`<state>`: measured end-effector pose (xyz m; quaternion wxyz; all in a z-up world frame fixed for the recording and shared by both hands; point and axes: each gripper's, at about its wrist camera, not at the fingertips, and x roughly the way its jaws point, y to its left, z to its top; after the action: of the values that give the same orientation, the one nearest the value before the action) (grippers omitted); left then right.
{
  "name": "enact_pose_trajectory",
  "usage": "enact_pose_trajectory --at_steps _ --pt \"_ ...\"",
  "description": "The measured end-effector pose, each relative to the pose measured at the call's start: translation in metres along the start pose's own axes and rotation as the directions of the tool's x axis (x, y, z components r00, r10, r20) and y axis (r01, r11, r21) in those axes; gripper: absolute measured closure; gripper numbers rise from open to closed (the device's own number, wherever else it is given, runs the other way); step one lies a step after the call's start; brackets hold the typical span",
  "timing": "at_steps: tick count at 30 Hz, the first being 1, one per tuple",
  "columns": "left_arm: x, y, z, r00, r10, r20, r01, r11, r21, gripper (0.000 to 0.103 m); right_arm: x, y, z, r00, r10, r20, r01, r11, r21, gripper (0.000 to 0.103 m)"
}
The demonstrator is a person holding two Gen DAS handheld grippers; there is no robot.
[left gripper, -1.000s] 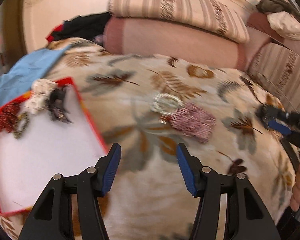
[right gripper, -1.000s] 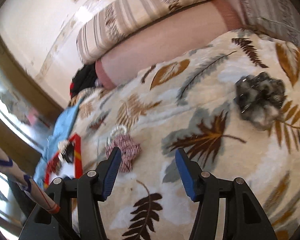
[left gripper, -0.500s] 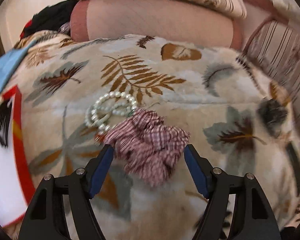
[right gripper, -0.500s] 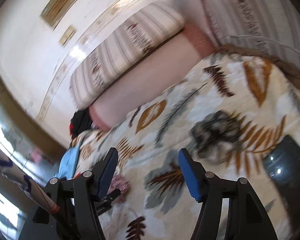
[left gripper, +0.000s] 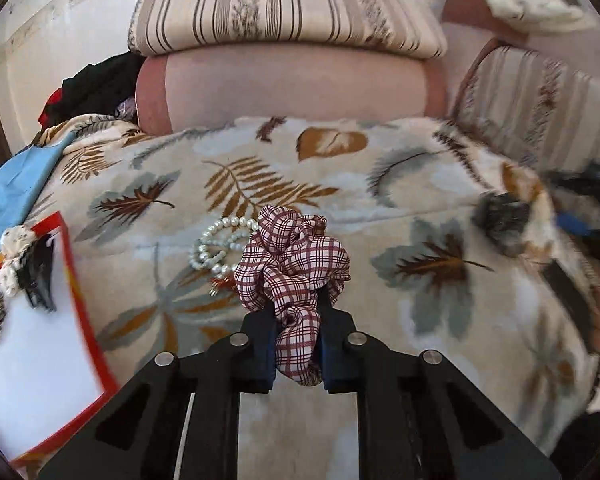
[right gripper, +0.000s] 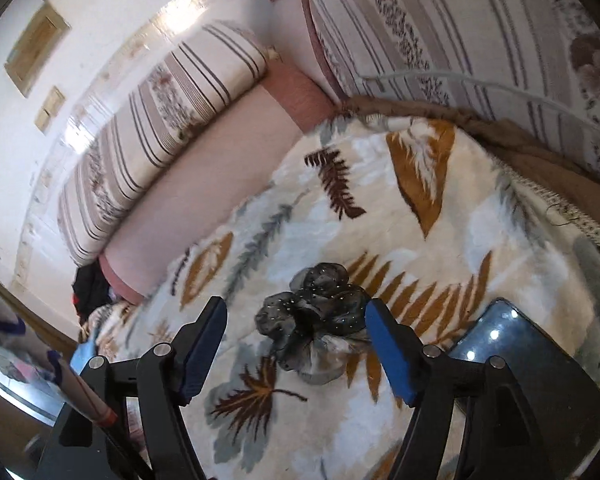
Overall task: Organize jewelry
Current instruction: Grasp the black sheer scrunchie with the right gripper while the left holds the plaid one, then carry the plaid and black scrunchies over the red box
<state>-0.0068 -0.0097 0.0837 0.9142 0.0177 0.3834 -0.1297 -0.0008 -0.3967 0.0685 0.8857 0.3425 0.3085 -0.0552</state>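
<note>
My left gripper [left gripper: 296, 336] is shut on a red-and-white plaid scrunchie [left gripper: 296, 256], pinched at its near end on the leaf-patterned blanket [left gripper: 380, 184]. A pearl bracelet [left gripper: 216, 246] lies just left of it. A red-rimmed white tray [left gripper: 40, 344] at the left holds a black hair claw [left gripper: 38, 276] and other hair pieces. My right gripper [right gripper: 296, 344] is open, its blue pads on either side of a dark grey sheer scrunchie [right gripper: 316, 316] that lies on the blanket [right gripper: 340, 208]. That scrunchie and the right gripper show blurred at the right of the left wrist view [left gripper: 500, 220].
A black phone [right gripper: 536, 356] lies on the blanket right of the right gripper. Striped sofa cushions [left gripper: 284, 12] and a pink bolster [left gripper: 292, 84] stand behind the blanket. A blue cloth [left gripper: 16, 192] lies at the far left near dark clothes [left gripper: 96, 84].
My left gripper moved forward and closed on the plaid scrunchie. My right gripper swung right and down until the dark grey scrunchie lies between its open fingers.
</note>
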Motion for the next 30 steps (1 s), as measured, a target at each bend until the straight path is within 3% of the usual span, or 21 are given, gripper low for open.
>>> enact_pose_trajectory --at_steps 4,9,11,13,14,16,19,22,25,30 --pt "-0.028 0.009 -0.013 0.999 -0.008 0.051 0.009 1.000 -0.015 0.088 0.030 -0.003 0.001 0.997 -0.051 -0.056 0.050 0.999 -0.008 0.026" --pt "-0.020 0.021 -0.022 0.998 -0.019 0.053 0.020 1.000 -0.021 0.088 0.067 -0.005 -0.005 0.983 -0.139 -0.122 0.132 0.989 -0.061 0.025" --pt "-0.016 0.026 -0.022 0.998 -0.022 0.059 0.024 0.999 -0.030 0.088 0.079 -0.003 -0.011 0.979 -0.130 -0.159 0.117 0.989 -0.086 0.028" --pt "-0.011 0.030 -0.023 0.998 -0.025 0.059 0.027 0.999 -0.031 0.088 0.087 0.000 -0.017 0.973 -0.142 -0.180 0.122 0.985 -0.120 0.051" --pt "-0.009 0.031 -0.024 0.998 -0.020 0.059 0.021 0.999 -0.025 0.088 0.090 0.004 -0.020 0.970 -0.154 -0.186 0.126 0.980 -0.151 0.068" --pt "-0.003 0.032 -0.024 0.998 0.000 0.056 0.001 1.000 -0.012 0.088 0.089 0.012 -0.025 0.973 -0.147 -0.178 0.114 0.976 -0.185 0.080" --pt "0.004 0.035 -0.022 0.999 -0.009 0.049 0.010 1.000 -0.021 0.088 0.077 0.033 -0.036 0.983 -0.107 -0.152 0.068 0.968 -0.242 0.085" --pt "0.005 0.035 -0.020 0.998 -0.006 0.059 0.006 1.000 -0.012 0.088 0.063 0.056 -0.051 0.990 0.009 -0.139 -0.047 0.960 -0.276 0.085" --pt "0.007 0.035 -0.019 0.998 0.000 0.064 0.001 1.000 -0.005 0.087 0.053 0.083 -0.075 0.974 0.123 -0.191 -0.179 0.933 -0.311 0.085" --pt "0.013 0.035 -0.019 0.999 0.010 0.053 -0.010 1.000 0.003 0.087 0.052 0.115 -0.106 0.939 0.196 -0.283 -0.296 0.882 -0.368 0.084"
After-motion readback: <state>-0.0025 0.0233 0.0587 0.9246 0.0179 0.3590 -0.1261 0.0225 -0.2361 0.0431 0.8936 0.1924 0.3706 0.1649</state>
